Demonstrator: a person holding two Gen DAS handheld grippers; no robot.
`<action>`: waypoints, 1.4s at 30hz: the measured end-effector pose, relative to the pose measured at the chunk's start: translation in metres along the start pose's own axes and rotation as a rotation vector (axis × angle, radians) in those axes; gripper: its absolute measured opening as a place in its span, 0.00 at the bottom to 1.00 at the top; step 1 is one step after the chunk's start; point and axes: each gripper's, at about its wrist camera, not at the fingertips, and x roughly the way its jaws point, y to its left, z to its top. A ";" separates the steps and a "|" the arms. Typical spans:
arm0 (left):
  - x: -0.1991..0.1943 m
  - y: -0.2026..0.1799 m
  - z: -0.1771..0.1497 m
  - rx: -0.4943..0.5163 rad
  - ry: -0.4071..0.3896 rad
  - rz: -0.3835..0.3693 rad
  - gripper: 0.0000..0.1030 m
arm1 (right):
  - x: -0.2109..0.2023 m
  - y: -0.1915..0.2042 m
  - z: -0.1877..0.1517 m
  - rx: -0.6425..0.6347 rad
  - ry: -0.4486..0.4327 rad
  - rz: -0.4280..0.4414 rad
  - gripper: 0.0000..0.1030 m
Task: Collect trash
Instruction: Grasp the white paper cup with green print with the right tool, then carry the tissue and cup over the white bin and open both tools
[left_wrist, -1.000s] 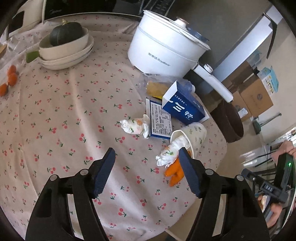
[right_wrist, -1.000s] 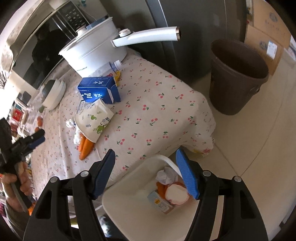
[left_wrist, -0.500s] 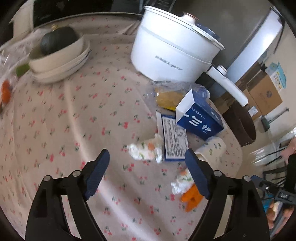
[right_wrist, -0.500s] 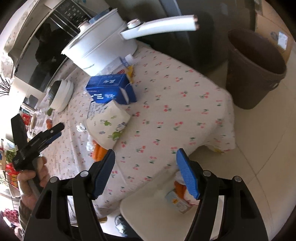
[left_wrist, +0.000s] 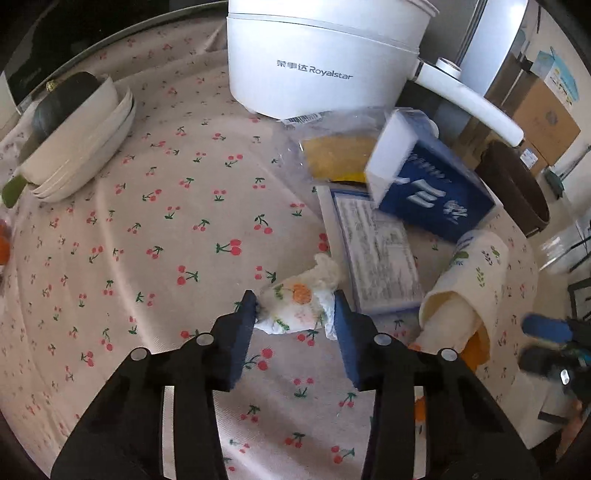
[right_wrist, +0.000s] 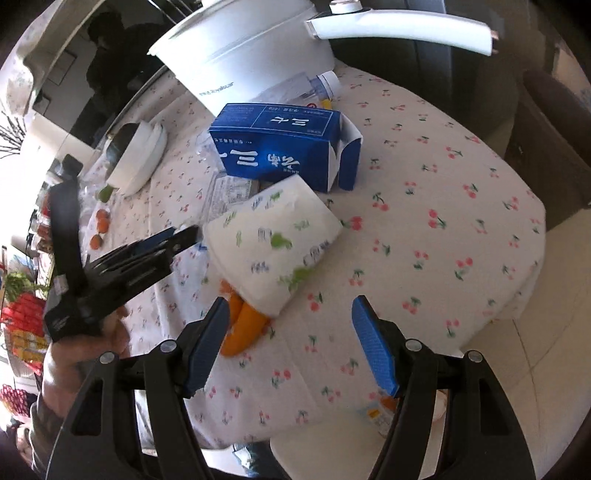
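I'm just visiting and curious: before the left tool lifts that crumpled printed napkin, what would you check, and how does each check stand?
1. Crumpled napkin sits between the left tool jaws, which are closing: ok.
2. Firm grip on it: cannot tell.
3. Tablecloth not pinched: cannot tell.
4. Paper leaflet beside the napkin stays outside the jaws: ok.
5. Right tool open, holding nothing, clear of the left: ok.
6. White bin below the table edge within view: ok.

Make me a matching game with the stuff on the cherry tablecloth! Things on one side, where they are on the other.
Things:
1. crumpled printed paper wad
2. blue rectangular carton
3. dark green squash
4. orange peel pieces

Places:
A. in the stacked cream bowls
B. between the closing left gripper jaws
C. beside the big white electric pot
D. poking out from under the tipped paper cup

Pairs: 1-B, 2-C, 3-A, 4-D
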 end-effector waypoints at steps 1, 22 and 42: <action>-0.002 0.003 -0.001 -0.008 -0.003 -0.005 0.37 | 0.002 -0.005 0.005 0.036 0.000 0.021 0.65; -0.036 0.021 -0.003 -0.125 -0.038 -0.109 0.36 | 0.038 -0.031 0.041 0.288 -0.031 0.190 0.59; -0.071 0.022 -0.005 -0.156 -0.117 -0.178 0.36 | -0.061 0.000 0.038 0.039 -0.375 0.068 0.52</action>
